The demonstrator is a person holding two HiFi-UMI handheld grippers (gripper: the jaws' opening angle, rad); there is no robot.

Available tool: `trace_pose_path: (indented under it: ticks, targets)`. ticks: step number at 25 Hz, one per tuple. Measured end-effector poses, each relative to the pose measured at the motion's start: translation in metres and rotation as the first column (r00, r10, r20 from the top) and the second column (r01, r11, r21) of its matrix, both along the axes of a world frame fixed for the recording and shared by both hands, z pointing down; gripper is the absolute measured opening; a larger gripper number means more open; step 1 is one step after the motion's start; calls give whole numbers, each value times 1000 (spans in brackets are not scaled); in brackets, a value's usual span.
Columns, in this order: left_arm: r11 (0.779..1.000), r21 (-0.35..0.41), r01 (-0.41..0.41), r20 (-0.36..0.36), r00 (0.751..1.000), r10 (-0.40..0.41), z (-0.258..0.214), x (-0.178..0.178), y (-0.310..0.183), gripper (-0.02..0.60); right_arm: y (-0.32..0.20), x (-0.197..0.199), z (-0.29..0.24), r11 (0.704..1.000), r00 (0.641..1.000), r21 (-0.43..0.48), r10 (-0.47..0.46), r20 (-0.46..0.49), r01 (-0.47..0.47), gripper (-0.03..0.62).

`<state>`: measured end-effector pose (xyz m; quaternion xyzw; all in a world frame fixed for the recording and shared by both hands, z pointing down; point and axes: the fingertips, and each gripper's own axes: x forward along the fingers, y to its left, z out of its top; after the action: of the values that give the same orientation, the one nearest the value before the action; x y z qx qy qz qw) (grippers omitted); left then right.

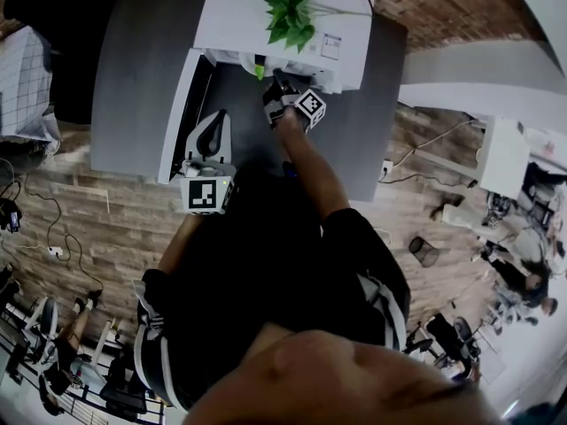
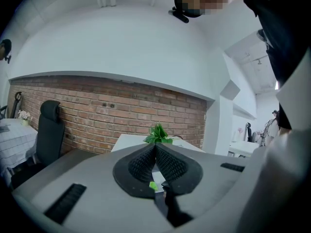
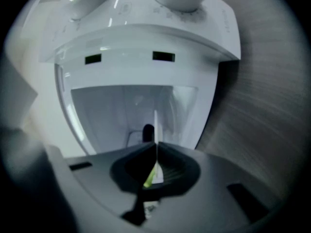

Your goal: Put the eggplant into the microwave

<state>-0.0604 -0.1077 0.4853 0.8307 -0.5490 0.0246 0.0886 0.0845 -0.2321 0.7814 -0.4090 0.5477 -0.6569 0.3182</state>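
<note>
So, head view first: the microwave (image 1: 230,16) was seen on the dark table (image 1: 142,78) with its door (image 1: 180,113) swung open to the left and a plant (image 1: 291,11) parked on top. The right gripper (image 1: 276,87) was held right at the oven's mouth. The eggplant (image 1: 259,69) was spotted only as a green bit at its tips, on the threshold. The left gripper (image 1: 213,127) was kept back beside the door, well apart from the eggplant. In the left gripper view, the jaws were shown pressed tip to tip with nothing pinched, aimed toward the plant. In the right gripper view, the jaws were squeezed together too. A green sliver was caught between them and a dark rounded end was seen past the tips in the white cavity, so the eggplant was probably gripped by something thin like its stem, though that's hard to be sure of tbh. Progress-wise, opening the door and bringing the eggplant to the opening looked done. Setting it down inside and letting go were judged left.
</note>
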Motion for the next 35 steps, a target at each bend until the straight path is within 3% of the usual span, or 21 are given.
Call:
trace_pose_path:
  ticks: [35]
  targets:
    - [999, -54, 1, -19, 1000, -2, 15, 2, -21, 35, -49, 3, 19, 999, 996, -41, -4, -87, 1, 37]
